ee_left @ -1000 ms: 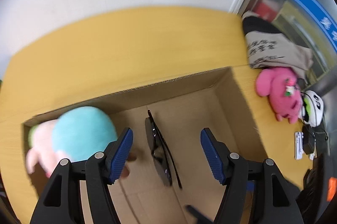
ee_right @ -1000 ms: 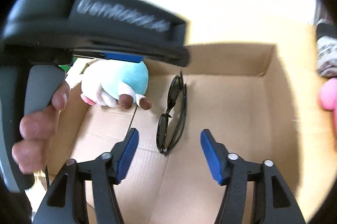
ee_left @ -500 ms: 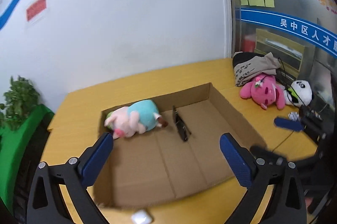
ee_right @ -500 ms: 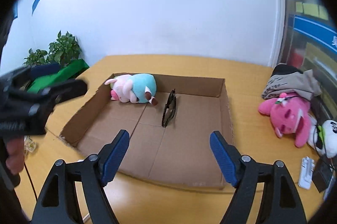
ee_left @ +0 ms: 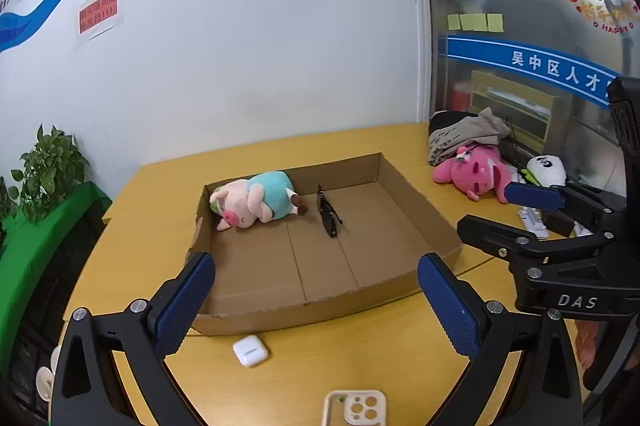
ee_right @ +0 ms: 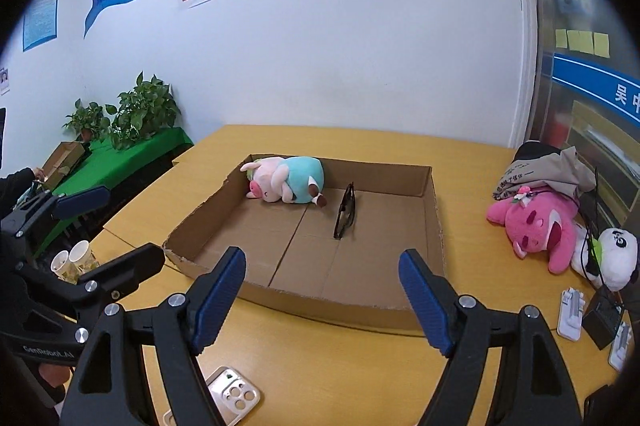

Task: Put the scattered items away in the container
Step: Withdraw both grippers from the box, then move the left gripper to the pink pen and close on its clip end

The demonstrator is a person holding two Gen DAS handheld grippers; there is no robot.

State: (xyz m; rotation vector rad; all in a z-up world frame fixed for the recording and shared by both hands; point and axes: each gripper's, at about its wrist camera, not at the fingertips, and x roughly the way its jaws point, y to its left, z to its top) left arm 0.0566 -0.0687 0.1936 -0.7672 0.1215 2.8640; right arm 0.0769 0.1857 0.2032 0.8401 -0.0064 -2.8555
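I have the yellow table (ee_left: 360,354) filling both views, with the shallow cardboard tray (ee_left: 424,210) lying in the middle of it, flaps torn along the near wall. Inside, at the far left corner, lies the pig plush (ee_left: 256,202), and just right of it the black sunglasses (ee_left: 328,212) stand on edge.

Outside the tray on the far right sit the pink plush (ee_right: 536,222) and the panda plush (ee_right: 616,258), touching each other; I judge both soft and light, best squeezed across the body.

Near me, just in front of the tray wall, is the white earbud case (ee_left: 250,350): smooth, hard, likely slippery, so I would pinch its flat sides. Nearer still is the phone case (ee_left: 356,408), thin and flexible; its edge looks the only hold.

My left gripper (ee_left: 316,302) stands wide with nothing in it; my right gripper (ee_right: 324,298) is parted and bare too. The near table is open; the low wall needs clearing.
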